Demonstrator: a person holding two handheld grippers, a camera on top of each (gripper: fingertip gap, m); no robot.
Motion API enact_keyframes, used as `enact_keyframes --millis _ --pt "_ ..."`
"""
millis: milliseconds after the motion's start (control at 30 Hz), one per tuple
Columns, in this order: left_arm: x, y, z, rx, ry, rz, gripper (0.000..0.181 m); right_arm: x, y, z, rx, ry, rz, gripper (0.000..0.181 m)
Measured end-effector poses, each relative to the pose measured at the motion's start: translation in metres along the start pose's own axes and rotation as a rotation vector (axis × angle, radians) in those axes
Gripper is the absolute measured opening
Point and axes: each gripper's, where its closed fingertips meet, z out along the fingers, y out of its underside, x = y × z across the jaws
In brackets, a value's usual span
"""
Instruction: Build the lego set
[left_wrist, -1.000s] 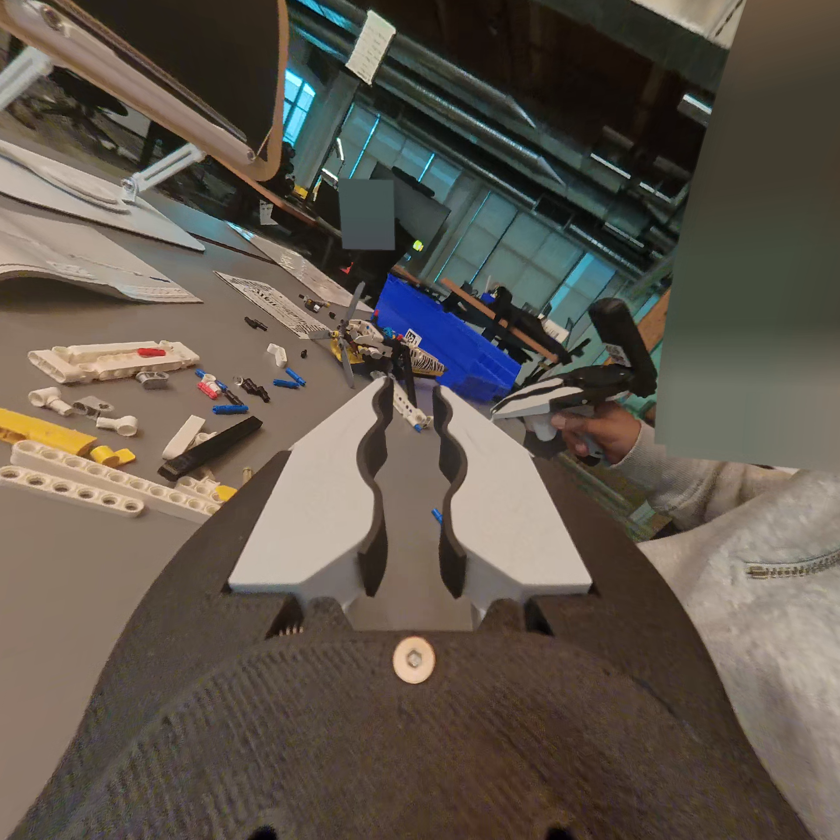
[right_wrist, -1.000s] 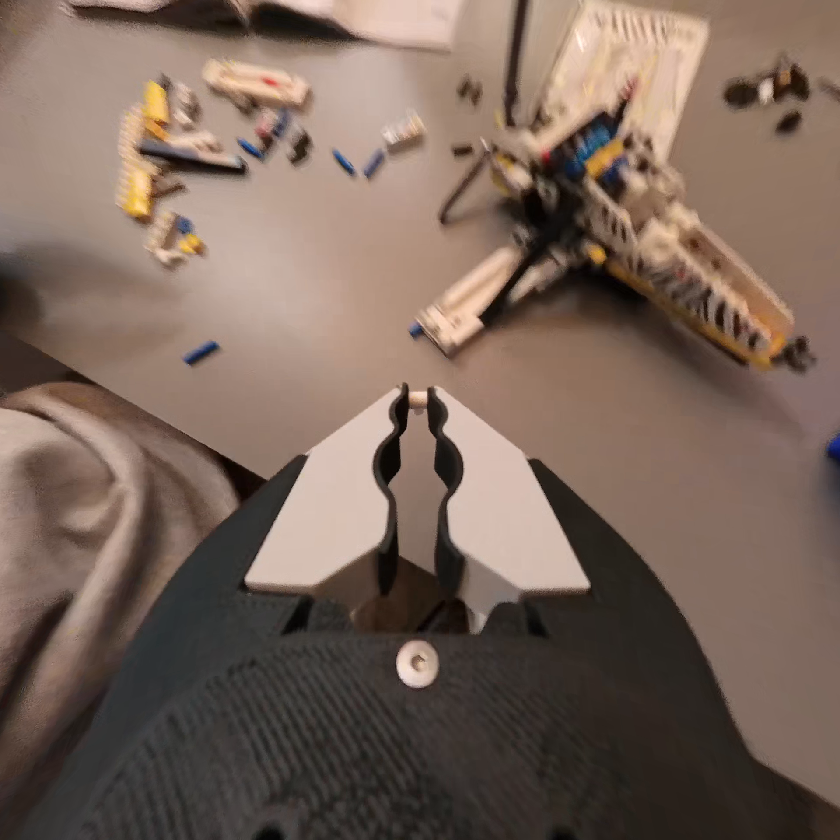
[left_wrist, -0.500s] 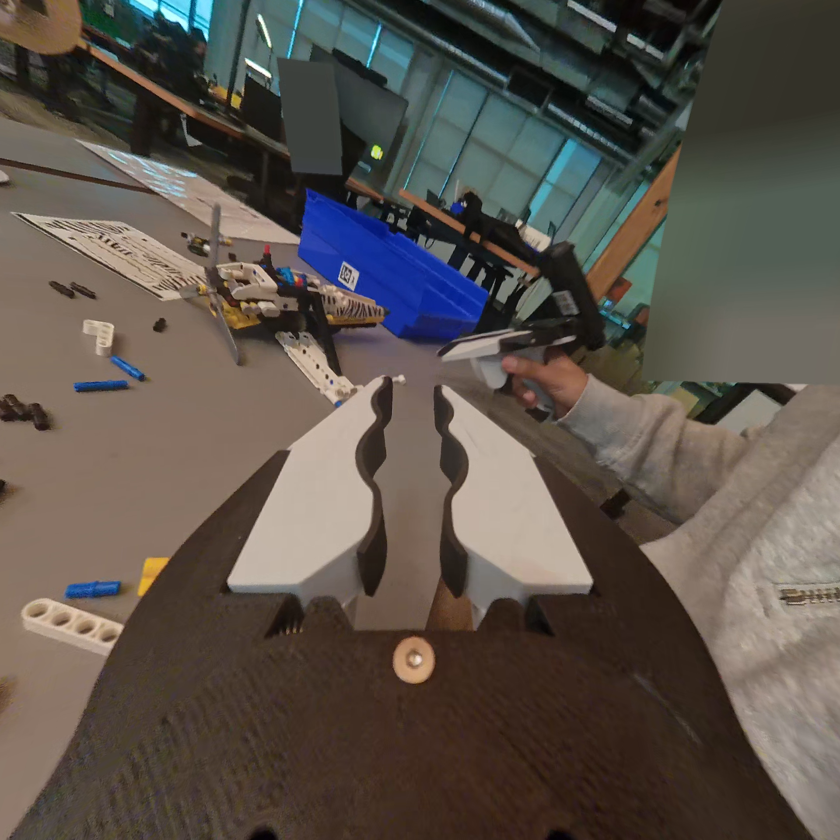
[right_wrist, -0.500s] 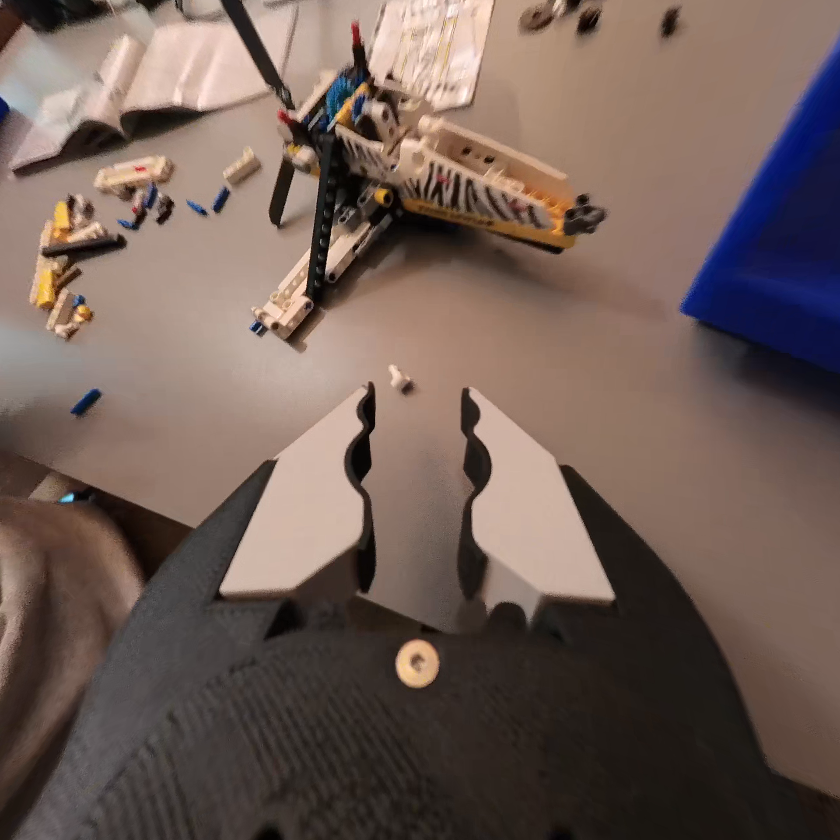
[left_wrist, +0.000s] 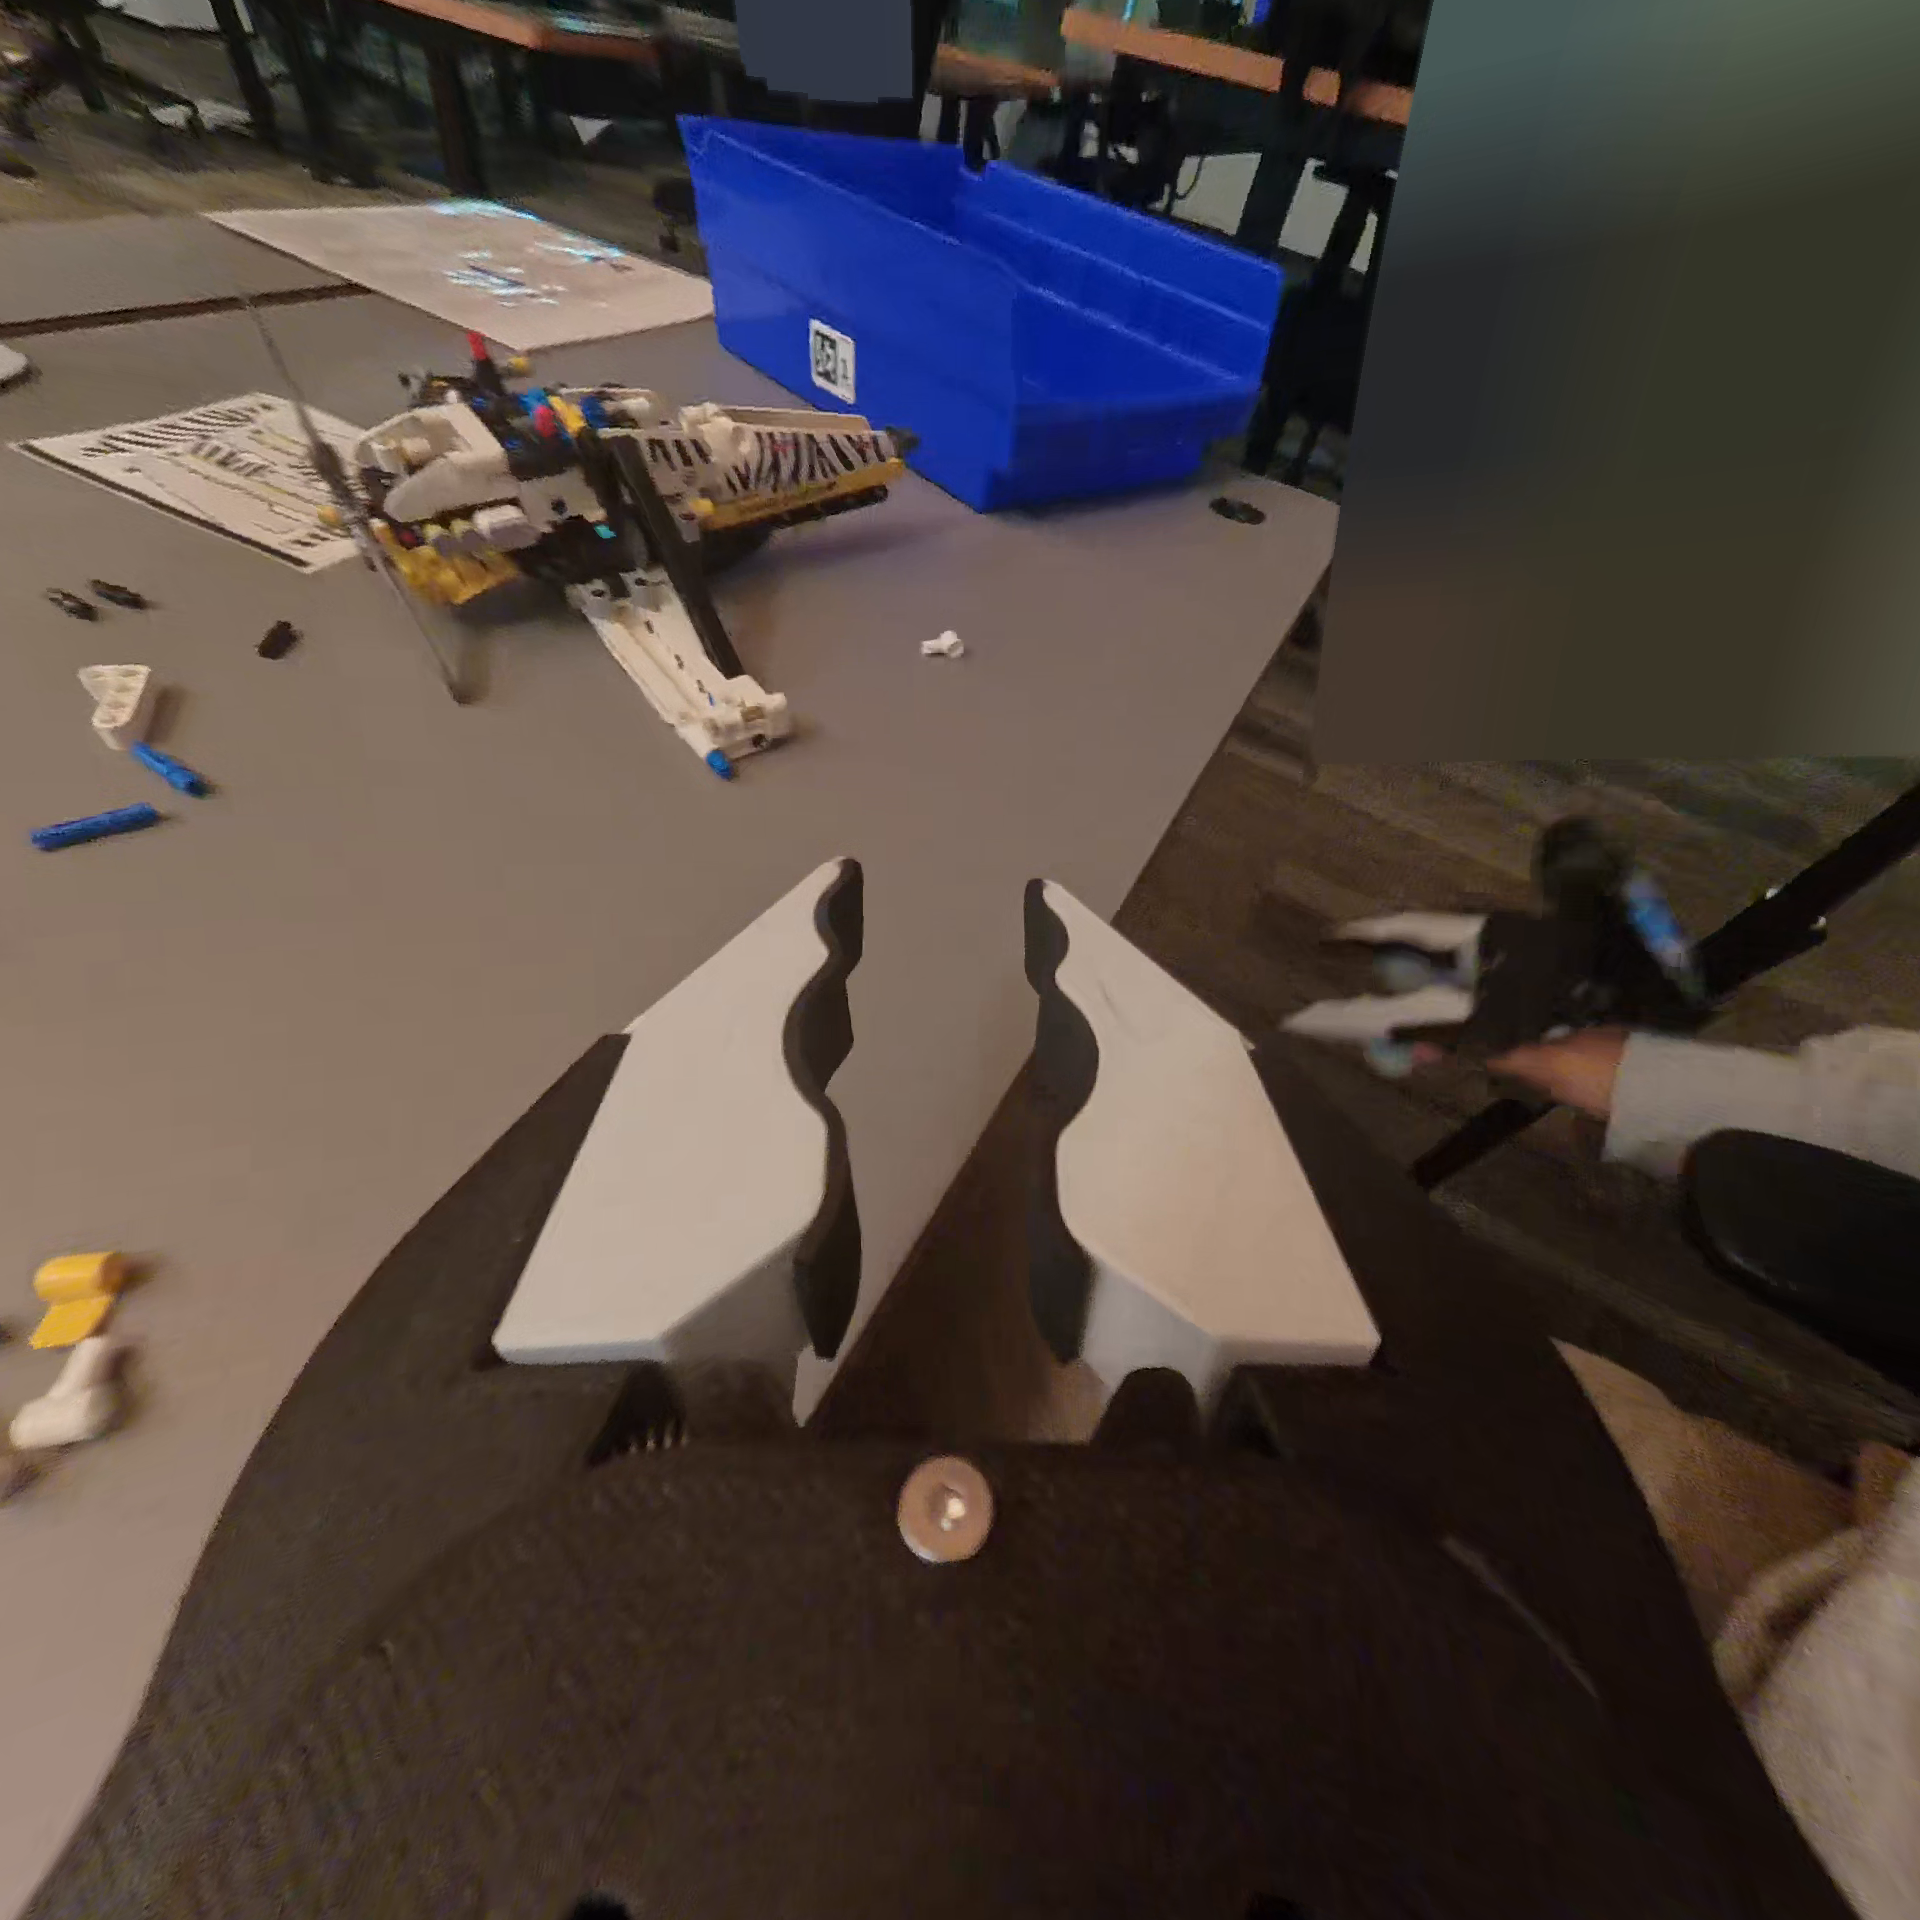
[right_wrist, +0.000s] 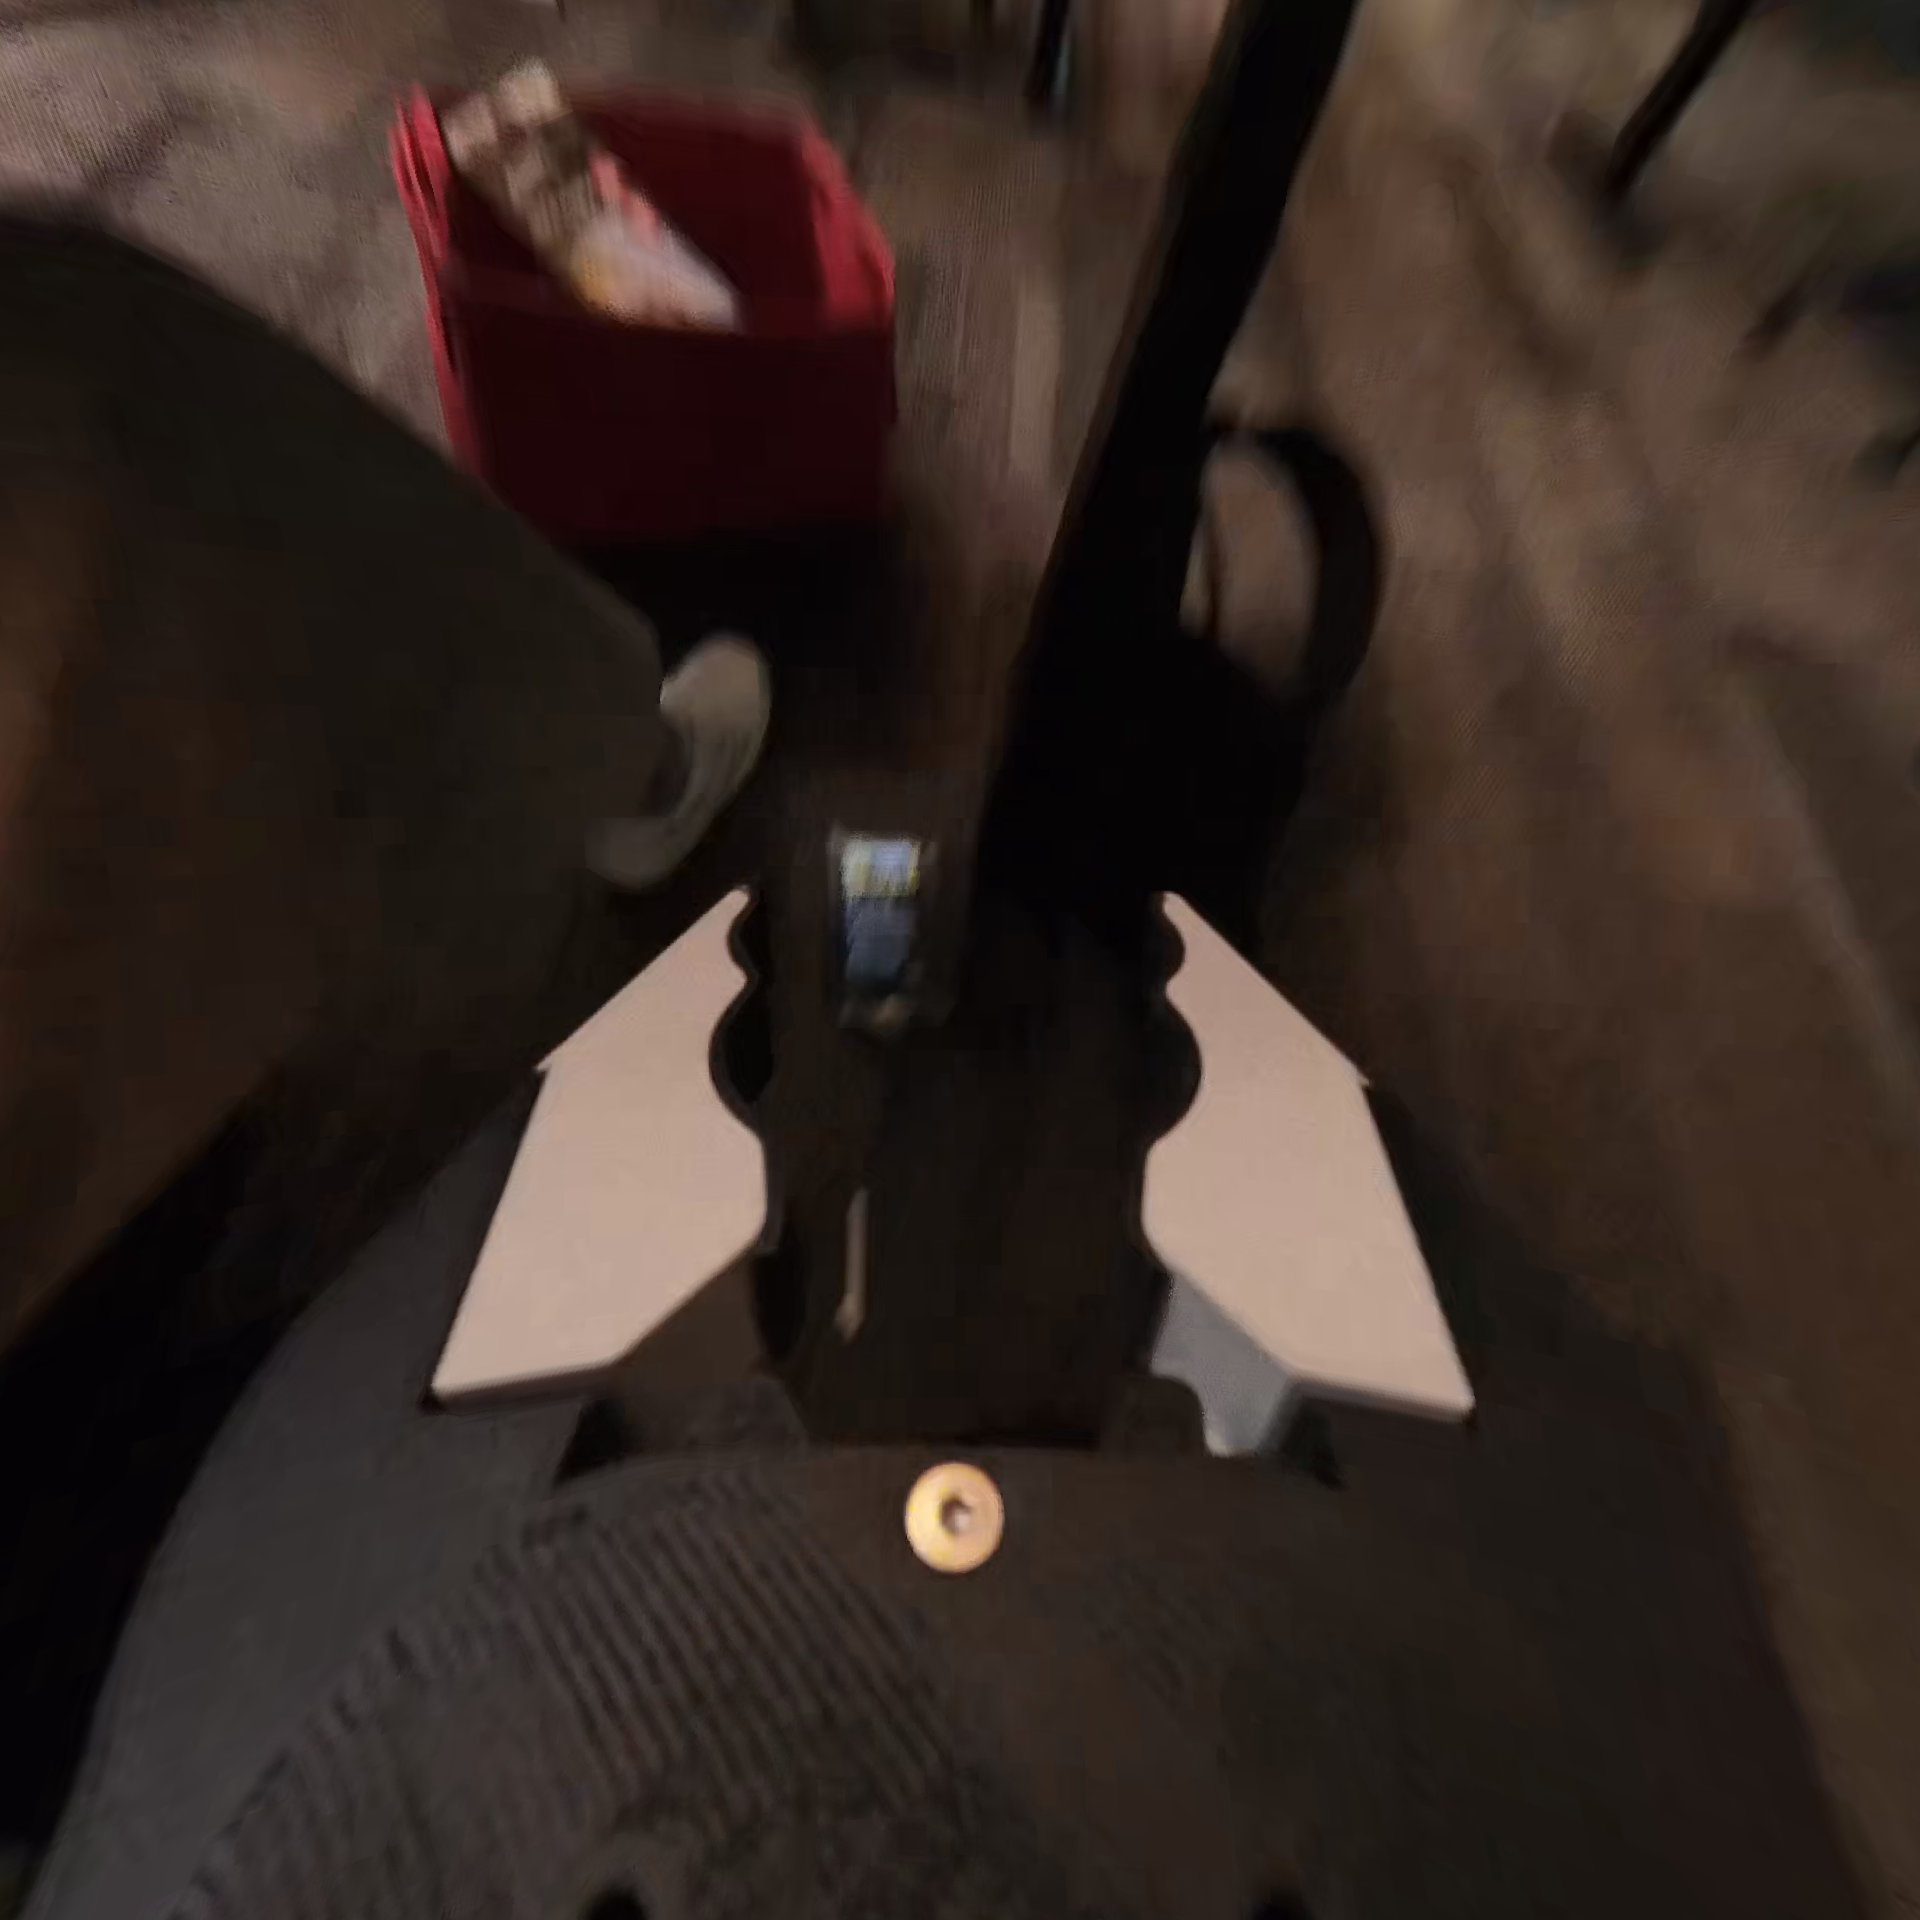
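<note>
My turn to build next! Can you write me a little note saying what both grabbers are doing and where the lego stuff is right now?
Left gripper: open, empty, above the table's near edge.
Right gripper: open, empty, off the table, pointing at the floor; its view is blurred.
Lego model: partly built, on the grey table in front of the blue bin.
Small white piece: lying loose right of the model.
Spare pieces: blue pins and others on the left.
Left to do: pick up the loose pieces and fit them.

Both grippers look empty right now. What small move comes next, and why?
Probably bring the right gripper back over the table: its jaws are open and empty, aimed at the floor, while the small white peg lies loose beside the plane model.
</note>
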Motion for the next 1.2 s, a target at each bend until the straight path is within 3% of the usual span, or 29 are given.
enact_keyframes --millis 67,133,267,333,400,567,667,767,900,967,1033,1133,1200 --pt "0.014 0.003 0.005 0.024 0.018 -0.014 0.028 -0.012 0.093 0.034 -0.12 -0.088 0.122 0.061" --pt "0.027 0.008 0.011 0.025 0.028 -0.047 0.028 -0.022 0.187 0.074 -0.256 -0.132 0.182 0.039" --pt "0.042 0.032 0.023 -0.088 -0.004 -0.037 0.028 -0.035 0.35 0.144 -0.633 -0.165 0.222 0.023" --pt "0.044 0.042 0.03 -0.157 -0.032 -0.004 0.028 -0.047 0.41 0.162 -0.84 -0.195 0.293 0.021" --pt "0.044 0.046 0.04 -0.204 -0.056 0.017 0.027 -0.059 0.436 0.178 -0.936 -0.204 0.396 0.026" --pt "0.053 0.039 0.072 -0.229 -0.022 -0.007 0.026 -0.057 0.422 0.238 -0.819 -0.134 0.395 0.028" --pt "0.077 0.036 0.089 -0.225 0.138 -0.075 0.029 -0.058 0.438 0.26 -0.874 -0.097 0.364 0.029" --pt "0.085 0.038 0.101 -0.241 0.175 -0.11 0.03 -0.065 0.454 0.266 -0.97 -0.08 0.407 0.009" --pt "0.089 0.038 0.106 -0.255 0.181 -0.084 0.03 -0.078 0.431 0.263 -0.886 -0.162 0.541 0.007" --pt "0.093 0.035 0.104 -0.243 0.188 -0.08 0.03 -0.08 0.405 0.256 -0.804 -0.21 0.641 0.007" --pt "0.097 0.033 0.1 -0.231 0.199 -0.078 0.031 -0.079 0.361 0.244 -0.657 -0.29 0.746 0.007" --pt "0.105 0.032 0.092 -0.2 0.213 -0.102 0.031 -0.065 0.267 0.199 -0.4 -0.411 0.839 0.006" --pt "0.114 0.032 0.084 -0.171 0.24 -0.143 0.033 -0.052 0.189 0.152 -0.216 -0.486 0.86 0.007"
